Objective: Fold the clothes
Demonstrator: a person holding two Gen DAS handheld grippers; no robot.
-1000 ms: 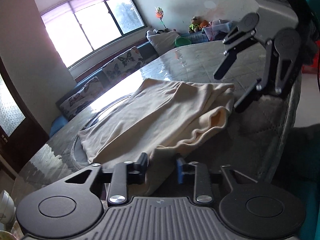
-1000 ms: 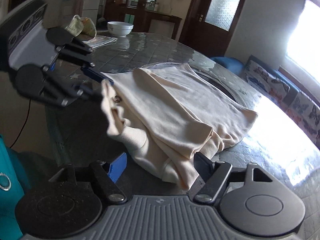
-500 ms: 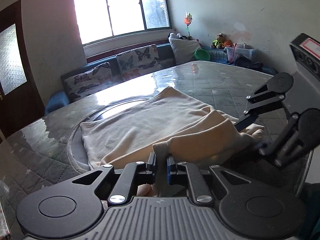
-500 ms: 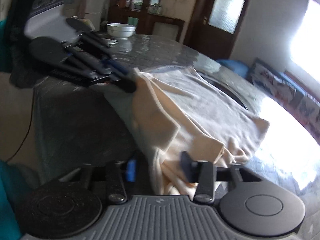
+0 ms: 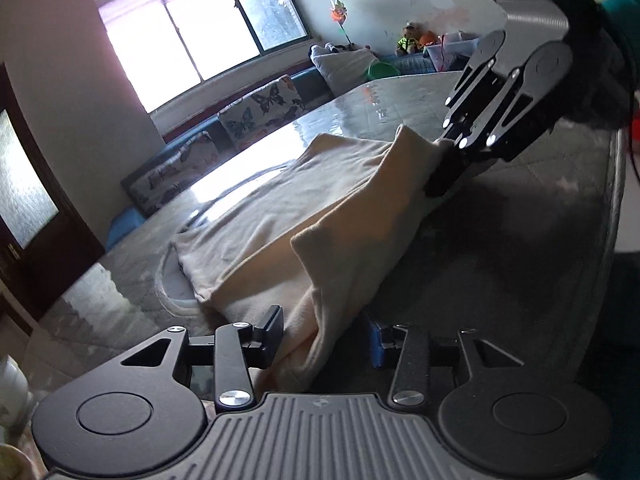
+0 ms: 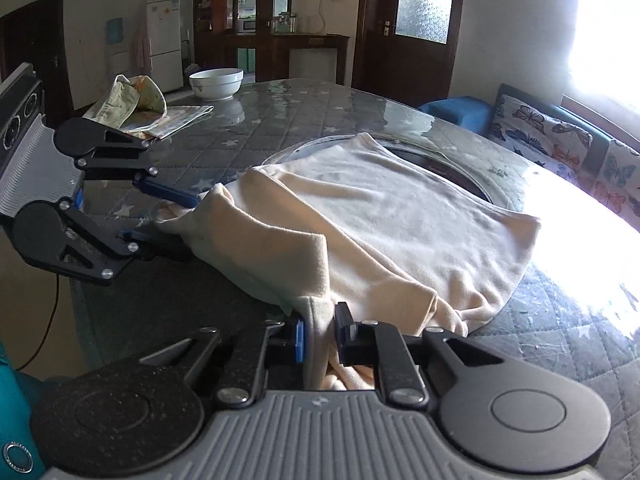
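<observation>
A cream garment (image 5: 300, 208) (image 6: 400, 208) lies on the round quilted table (image 6: 280, 120), its near edge raised into a ridge between the two grippers. My right gripper (image 6: 320, 334) is closing, and its pads pinch a fold of this edge; in the left wrist view the right gripper (image 5: 440, 168) holds a raised corner of cloth. My left gripper (image 5: 324, 340) is opening: cloth hangs loose between its spread jaws, and the blue pad stands clear of it. In the right wrist view the left gripper (image 6: 188, 224) has its fingers apart around the other end of the ridge.
A white bowl (image 6: 216, 83) and a patterned cloth bag (image 6: 136, 104) on a newspaper sit at the table's far side. A glass turntable ring (image 6: 440, 160) lies under the garment. A sofa with butterfly cushions (image 5: 260, 112) runs below the window. The table edge is close to both grippers.
The right jaws came together from wide apart onto the garment's fold. The left jaws shut on the cloth half a second ago and have now spread apart. The near edge was lifted into a ridge.
</observation>
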